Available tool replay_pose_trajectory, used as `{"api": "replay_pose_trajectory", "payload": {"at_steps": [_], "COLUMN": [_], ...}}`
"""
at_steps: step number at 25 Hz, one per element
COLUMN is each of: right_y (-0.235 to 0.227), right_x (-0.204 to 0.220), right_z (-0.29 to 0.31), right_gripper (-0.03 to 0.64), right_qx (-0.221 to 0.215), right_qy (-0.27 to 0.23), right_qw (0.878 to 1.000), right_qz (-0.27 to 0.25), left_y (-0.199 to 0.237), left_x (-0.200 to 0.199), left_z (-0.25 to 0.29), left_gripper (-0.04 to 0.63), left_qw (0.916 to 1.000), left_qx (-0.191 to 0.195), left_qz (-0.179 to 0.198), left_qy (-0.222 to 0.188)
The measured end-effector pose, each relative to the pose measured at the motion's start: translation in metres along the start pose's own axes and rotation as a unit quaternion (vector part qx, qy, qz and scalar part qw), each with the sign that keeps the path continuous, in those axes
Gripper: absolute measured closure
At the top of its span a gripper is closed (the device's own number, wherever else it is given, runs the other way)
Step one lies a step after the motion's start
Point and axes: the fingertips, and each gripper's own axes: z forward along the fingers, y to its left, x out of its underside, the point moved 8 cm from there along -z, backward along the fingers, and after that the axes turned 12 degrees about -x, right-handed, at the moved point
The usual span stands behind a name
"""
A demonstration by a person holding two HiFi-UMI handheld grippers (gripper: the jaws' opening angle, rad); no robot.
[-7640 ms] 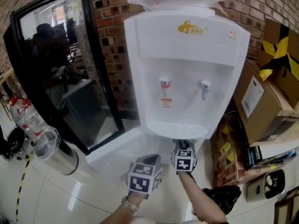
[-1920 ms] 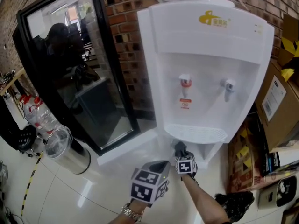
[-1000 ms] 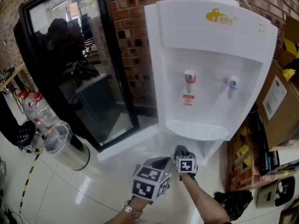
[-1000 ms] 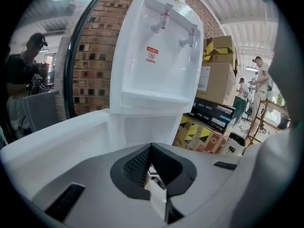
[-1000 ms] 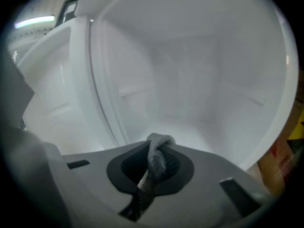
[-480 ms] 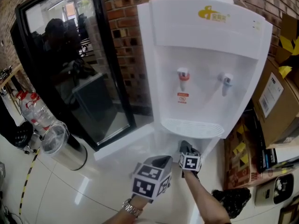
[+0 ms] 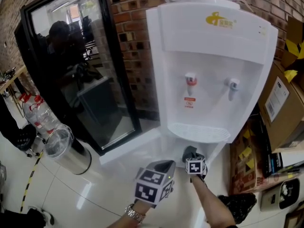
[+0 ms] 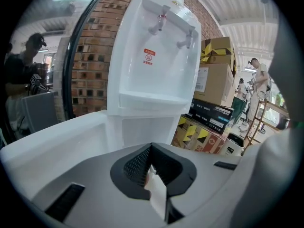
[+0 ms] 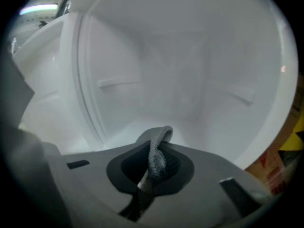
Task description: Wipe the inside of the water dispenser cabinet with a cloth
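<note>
Ample cabinet [image 9: 180, 70] room, seemingly, past cloth [image 9: 156, 158]

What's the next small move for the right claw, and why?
Probably push the right claw forward until the grey cloth presses the cabinet's white back wall; it is shut on the cloth, facing the open cabinet, cloth apparently not touching yet.

A gold logo [image 7: 220, 19] with small characters beside it stands at the top front of the white water dispenser [image 7: 209, 56]; the characters are too small to read. Below the red tap [image 7: 191, 78], a red-and-white sticker [image 7: 189, 102] bears a round red mark and illegible fine print. On the cardboard box [image 7: 290, 127] at the right, a white label [image 7: 274, 104] carries unreadable print.
</note>
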Motion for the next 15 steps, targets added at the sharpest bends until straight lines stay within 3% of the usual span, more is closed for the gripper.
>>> {"api": "replay_pose_trajectory", "payload": {"at_steps": [3, 6, 10, 15], "right_y": [-0.030, -0.032, 0.002, 0.052], "right_x": [0.006, 0.005, -0.019, -0.020], "right_z": [-0.012, -0.023, -0.024, 0.004], "right_gripper": [0.609, 0.608, 0.609, 0.609], "right_qx": [0.047, 0.050, -0.005, -0.099], "right_qy": [0.007, -0.005, -0.046, -0.028], "right_qw": [0.998, 0.996, 0.997, 0.995], "right_qz": [0.033, 0.067, 0.060, 0.006], "left_y": [-0.002, -0.006, -0.008, -0.004], "left_x": [0.000, 0.000, -0.001, -0.001], "left_z": [0.001, 0.003, 0.006, 0.003], "left_gripper": [0.594, 0.594, 0.594, 0.594], "left_qw": [1.0000, 1.0000, 0.9999, 1.0000], "left_qx": [0.003, 0.009, 0.013, 0.008], "left_qz": [0.000, 0.002, 0.004, 0.003], "left_qy": [-0.001, 0.000, 0.001, -0.001]}}
